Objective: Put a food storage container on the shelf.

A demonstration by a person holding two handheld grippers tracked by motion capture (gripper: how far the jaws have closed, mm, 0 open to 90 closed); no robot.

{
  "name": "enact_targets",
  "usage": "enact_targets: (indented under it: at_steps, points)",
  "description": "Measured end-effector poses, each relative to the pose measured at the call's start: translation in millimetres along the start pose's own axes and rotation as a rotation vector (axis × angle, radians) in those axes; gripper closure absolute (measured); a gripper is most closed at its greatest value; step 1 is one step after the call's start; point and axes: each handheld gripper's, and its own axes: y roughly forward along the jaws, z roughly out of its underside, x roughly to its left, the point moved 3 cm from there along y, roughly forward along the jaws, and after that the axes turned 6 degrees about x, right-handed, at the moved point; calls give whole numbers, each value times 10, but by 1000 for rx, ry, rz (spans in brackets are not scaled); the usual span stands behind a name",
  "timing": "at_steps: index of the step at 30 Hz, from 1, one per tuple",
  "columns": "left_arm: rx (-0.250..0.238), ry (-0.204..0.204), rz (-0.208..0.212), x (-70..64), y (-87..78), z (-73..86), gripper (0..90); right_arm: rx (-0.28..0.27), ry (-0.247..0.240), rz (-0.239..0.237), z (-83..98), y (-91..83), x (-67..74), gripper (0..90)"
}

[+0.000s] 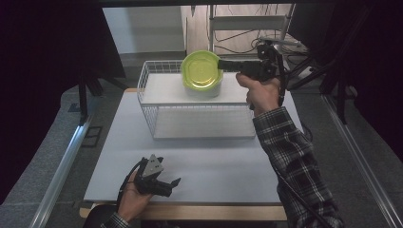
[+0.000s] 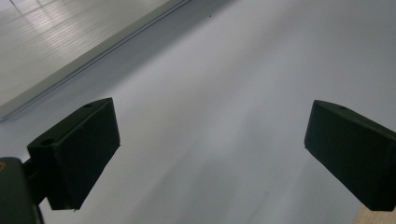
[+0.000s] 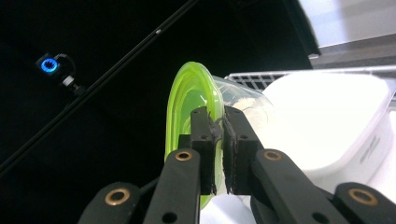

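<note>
A clear tub with a lime-green lid (image 1: 201,70) hangs tilted above the white wire basket (image 1: 199,124). My right gripper (image 1: 221,64) is shut on the tub's rim at its right side. In the right gripper view the two black jaws of my right gripper (image 3: 218,128) pinch the edge of the green lid (image 3: 182,107), and the clear tub body (image 3: 243,100) lies behind them. My left gripper (image 1: 174,185) rests low at the table's front, held in a hand. Its jaws (image 2: 210,140) stand wide apart over bare white table with nothing between them.
A white lidded box (image 1: 166,90) lies inside the basket under the tub, and also shows as the white box (image 3: 327,121) in the right gripper view. The white tabletop (image 1: 214,166) spreads between basket and front edge. Dark stands and cables crowd the back right.
</note>
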Motion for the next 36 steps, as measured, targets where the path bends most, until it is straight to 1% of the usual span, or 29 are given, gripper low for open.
enact_targets:
  at_steps: [1,2,4,5,7,10,13,14,15,16,17,18,19,21,23,26,29,30,33,36]
  points:
    - [-1,-4,2,-4,0,0,31,-2,6,6,-22,21,-12,840]
    - [-2,-3,5,-6,-1,-1,31,-8,18,16,-78,80,-50,840]
    - [-2,1,4,-4,-2,-2,31,-11,21,23,-94,98,-63,840]
    - [-2,1,6,-6,-1,-2,31,-12,35,29,-130,145,-98,840]
    - [-1,5,8,-9,-1,-3,31,-13,37,34,-145,168,-118,840]
    - [-1,9,11,-15,-1,-4,31,-11,57,50,-175,221,-169,839]
    - [-2,9,14,-20,2,-7,31,-16,85,46,-205,246,-224,837]
    - [0,11,14,-21,3,-6,32,-14,87,62,-223,255,-235,830]
    - [0,11,14,-21,3,-6,31,-14,87,62,-223,255,-235,830]
    - [0,12,13,-20,5,-6,31,-12,84,77,-231,259,-235,824]
    - [0,12,14,-21,6,-6,32,-9,61,130,-252,274,-234,810]
    - [0,13,14,-21,7,-7,32,-9,61,130,-252,274,-234,810]
    - [1,14,15,-23,8,-6,31,-8,52,163,-273,295,-241,803]
    - [2,15,16,-23,9,-6,31,-7,51,170,-279,303,-245,799]
    - [4,16,16,-24,11,-5,31,-5,46,203,-292,322,-264,790]
    - [6,15,18,-25,15,-4,31,-2,42,239,-302,343,-290,779]
    - [9,16,19,-26,18,-3,31,-7,49,263,-304,369,-318,753]
    - [9,17,20,-27,18,-3,32,-11,53,273,-303,386,-332,731]
    - [10,18,21,-30,21,-4,32,-21,66,273,-306,401,-346,720]
    - [10,18,22,-30,21,-4,32,-16,60,296,-309,424,-360,712]
